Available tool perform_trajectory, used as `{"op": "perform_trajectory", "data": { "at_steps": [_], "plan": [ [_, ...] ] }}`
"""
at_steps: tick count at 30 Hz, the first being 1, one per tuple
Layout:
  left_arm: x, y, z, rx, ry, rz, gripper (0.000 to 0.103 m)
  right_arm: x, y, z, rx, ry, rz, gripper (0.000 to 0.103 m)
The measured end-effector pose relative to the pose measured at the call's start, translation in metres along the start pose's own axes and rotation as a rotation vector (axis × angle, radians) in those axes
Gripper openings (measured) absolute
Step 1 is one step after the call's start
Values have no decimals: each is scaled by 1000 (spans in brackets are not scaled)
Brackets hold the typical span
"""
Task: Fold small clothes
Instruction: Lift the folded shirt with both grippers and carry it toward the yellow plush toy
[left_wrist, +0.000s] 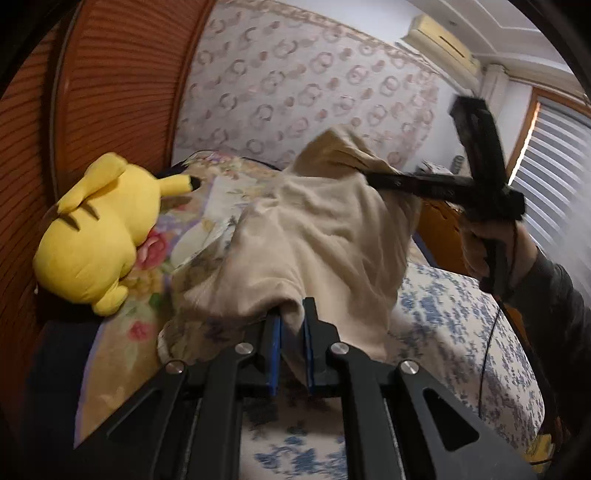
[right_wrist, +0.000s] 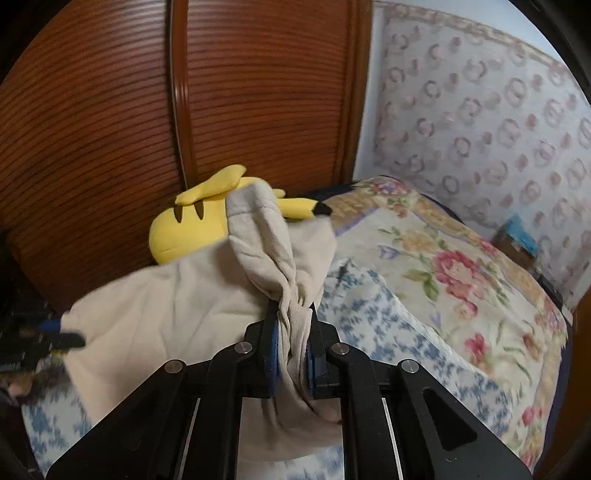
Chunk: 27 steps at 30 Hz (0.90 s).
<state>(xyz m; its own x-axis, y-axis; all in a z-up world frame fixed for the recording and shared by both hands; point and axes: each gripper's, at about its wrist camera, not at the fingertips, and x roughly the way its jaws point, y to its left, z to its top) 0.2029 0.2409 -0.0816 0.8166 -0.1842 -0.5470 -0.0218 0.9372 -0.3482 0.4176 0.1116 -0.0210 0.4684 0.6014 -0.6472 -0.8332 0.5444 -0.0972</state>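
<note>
Around you, the biggest thing is the slatted wooden wardrobe (right_wrist: 258, 92), filling the wall behind the bed, with the patterned wallpaper (left_wrist: 314, 85) to its right. Below them lies the bed (right_wrist: 424, 332), spread with a blue-flowered sheet (left_wrist: 461, 314) nearest you and a quilt with pink and yellow flowers (right_wrist: 443, 258) farther back. An air conditioner (left_wrist: 439, 40) sits high on the wall, and a window blind (left_wrist: 554, 162) shows at the right edge of your left wrist view.

A yellow plush toy (left_wrist: 96, 236) lies on the quilt against the wardrobe.

The beige garment (left_wrist: 314, 236) hangs above the bed, lifted clear of the sheet and stretched between your two tools. It sags in soft folds in the middle, and in your right wrist view it partly hides the plush toy behind it.

Your left tongs (left_wrist: 291, 332) are nearly closed, with an edge of the garment pinched between the blue pads (left_wrist: 275, 350). Your right tongs (right_wrist: 293, 347) are likewise clamped narrow on a bunched, twisted part of the cloth, which rises in a rope-like gather just past the tips. In the left wrist view your right hand (left_wrist: 484, 247), in a dark sleeve (left_wrist: 554, 302), grips the handle of the right tool, and both pictures are blurred around the cloth.
</note>
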Motion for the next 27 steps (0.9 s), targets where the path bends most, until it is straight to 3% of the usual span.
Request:
{"op": "perform_trajectory", "data": {
  "at_steps": [5, 11, 12, 14, 16, 18, 20, 22, 25, 27],
  "plan": [
    [-8, 13, -11, -26, -19, 35, 7, 48, 21, 27, -49, 18, 31, 8],
    [-4, 22, -19, -35, 4, 87, 7, 88, 30, 33, -52, 56, 25, 9],
    [-1, 22, -22, -30, 13, 99, 7, 91, 30, 32, -52, 64, 6, 11],
    [0, 23, -24, -28, 23, 115, 8, 93, 27, 30, -32, 55, -55, 26],
    [0, 22, -26, -22, 27, 127, 15, 84, 19, 26, 5, 18, -101, 41],
    [-2, 21, -27, -11, 30, 138, 22, 68, 14, 18, 38, -23, -103, 42],
    [-7, 18, -26, 3, 26, 138, 30, 58, 14, 10, 51, -34, -39, 42],
    [-13, 14, -25, 26, 11, 142, 39, 61, 13, -4, 77, 2, 16, 42],
    [-20, 6, -23, 55, -6, 138, 43, 77, 9, -22, 111, 53, 2, 42],
    [-25, -1, -21, 79, -18, 148, 58, 85, 3, -33, 148, 73, 8, 42]
  ]
}}
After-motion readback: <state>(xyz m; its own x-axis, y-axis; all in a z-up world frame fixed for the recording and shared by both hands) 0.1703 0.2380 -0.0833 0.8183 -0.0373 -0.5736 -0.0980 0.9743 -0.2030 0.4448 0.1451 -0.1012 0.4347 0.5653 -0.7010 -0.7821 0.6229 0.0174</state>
